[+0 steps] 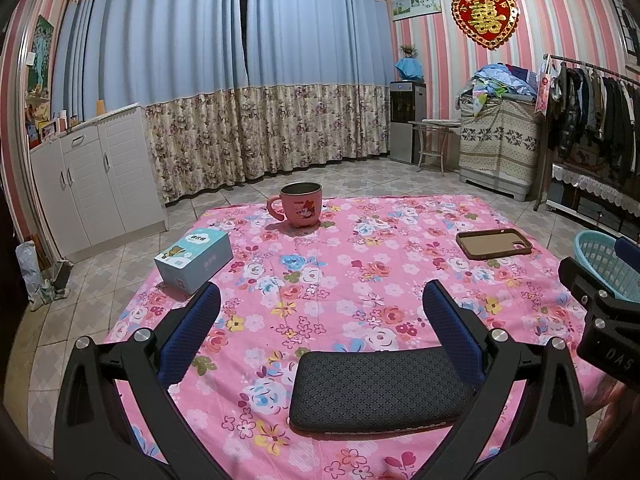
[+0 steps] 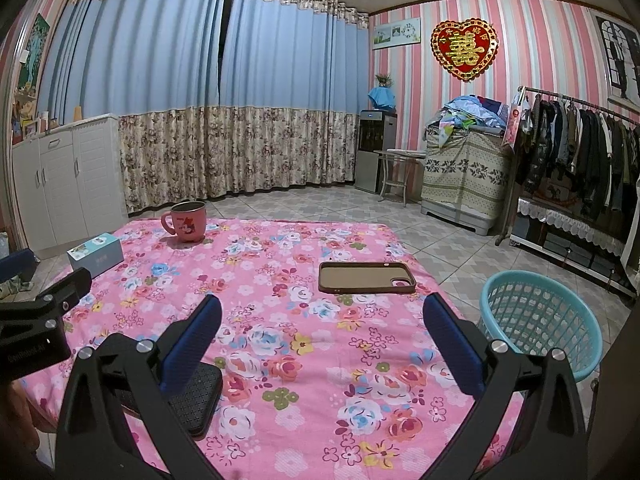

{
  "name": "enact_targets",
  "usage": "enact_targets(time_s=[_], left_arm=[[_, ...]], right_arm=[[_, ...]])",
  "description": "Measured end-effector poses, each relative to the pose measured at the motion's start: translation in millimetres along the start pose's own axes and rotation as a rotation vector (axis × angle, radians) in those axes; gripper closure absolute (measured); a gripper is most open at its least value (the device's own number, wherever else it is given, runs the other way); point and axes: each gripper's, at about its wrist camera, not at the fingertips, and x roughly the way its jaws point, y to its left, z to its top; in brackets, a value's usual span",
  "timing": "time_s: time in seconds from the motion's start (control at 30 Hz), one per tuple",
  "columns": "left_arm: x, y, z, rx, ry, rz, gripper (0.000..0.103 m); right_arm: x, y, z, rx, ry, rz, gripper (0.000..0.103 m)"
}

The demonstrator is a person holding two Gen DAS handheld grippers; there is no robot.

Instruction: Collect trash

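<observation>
On the pink floral tablecloth (image 1: 320, 264) lie a black textured case (image 1: 380, 388), a brown phone case (image 1: 494, 243), a light blue carton (image 1: 194, 260) and a pink mug (image 1: 298, 204). My left gripper (image 1: 322, 308) hangs open just above the black case, holding nothing. My right gripper (image 2: 322, 316) is open too, over bare cloth, with the brown phone case (image 2: 366, 277) just beyond it and the black case (image 2: 196, 400) behind its left finger. A teal plastic basket (image 2: 540, 324) stands off the table's right edge, empty as far as I can see.
The mug (image 2: 186, 222) and carton (image 2: 96, 254) sit at the table's far left. Tiled floor surrounds the table. White cabinets (image 1: 92, 176) line the left wall; a clothes rack (image 2: 580, 152) and a covered cabinet (image 2: 464, 176) stand on the right.
</observation>
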Motion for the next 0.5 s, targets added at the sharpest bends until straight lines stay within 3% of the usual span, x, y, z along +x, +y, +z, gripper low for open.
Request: enact_targets(time_s=[0.5], left_arm=[[0.3, 0.7, 0.9, 0.001, 0.000, 0.001, 0.005]], right_arm=[[-0.5, 0.2, 0.3, -0.001, 0.000, 0.000, 0.005]])
